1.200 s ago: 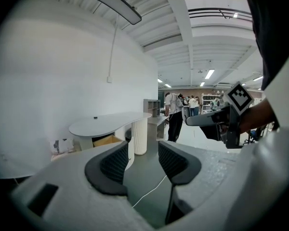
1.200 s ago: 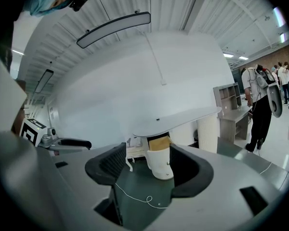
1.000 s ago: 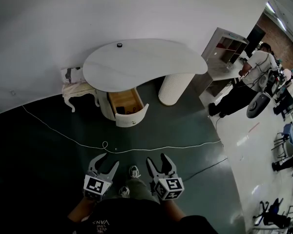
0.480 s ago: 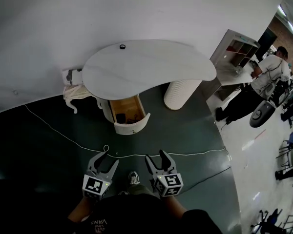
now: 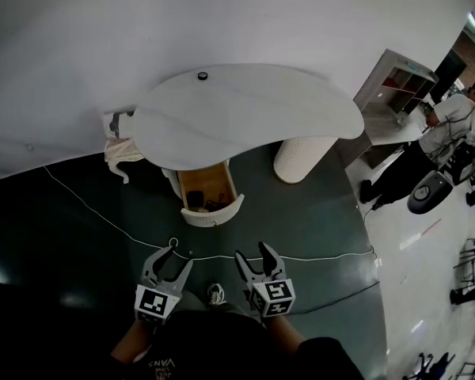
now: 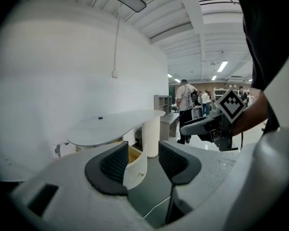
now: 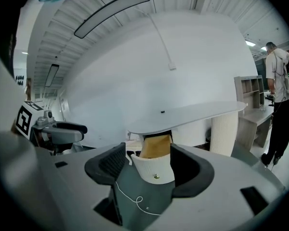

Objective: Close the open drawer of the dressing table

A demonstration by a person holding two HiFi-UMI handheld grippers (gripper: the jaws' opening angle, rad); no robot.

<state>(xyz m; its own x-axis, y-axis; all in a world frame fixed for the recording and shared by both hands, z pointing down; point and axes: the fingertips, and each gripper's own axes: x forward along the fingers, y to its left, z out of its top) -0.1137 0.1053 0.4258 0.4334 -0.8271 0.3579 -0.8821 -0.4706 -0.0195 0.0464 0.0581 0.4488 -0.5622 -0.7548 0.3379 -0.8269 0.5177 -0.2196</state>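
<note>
Dark green floor (image 5: 301,212) surrounds the white dressing table (image 5: 245,105) at twelve o'clock, its drawer (image 5: 208,198) standing open, while the left gripper (image 5: 174,258) and right gripper (image 5: 252,253) hover at six o'clock, jaws apart and empty.

The left gripper (image 6: 144,160) holds its jaws apart with nothing between them. Just ahead, the open drawer (image 6: 135,171) juts from under the dressing table (image 6: 115,126). The right gripper (image 6: 188,127) hangs to its right.

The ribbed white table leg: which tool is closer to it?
Right. The right tool is out in front of the ribbed leg, a bit to its left. The left tool is farther away, across the open drawer.
</note>
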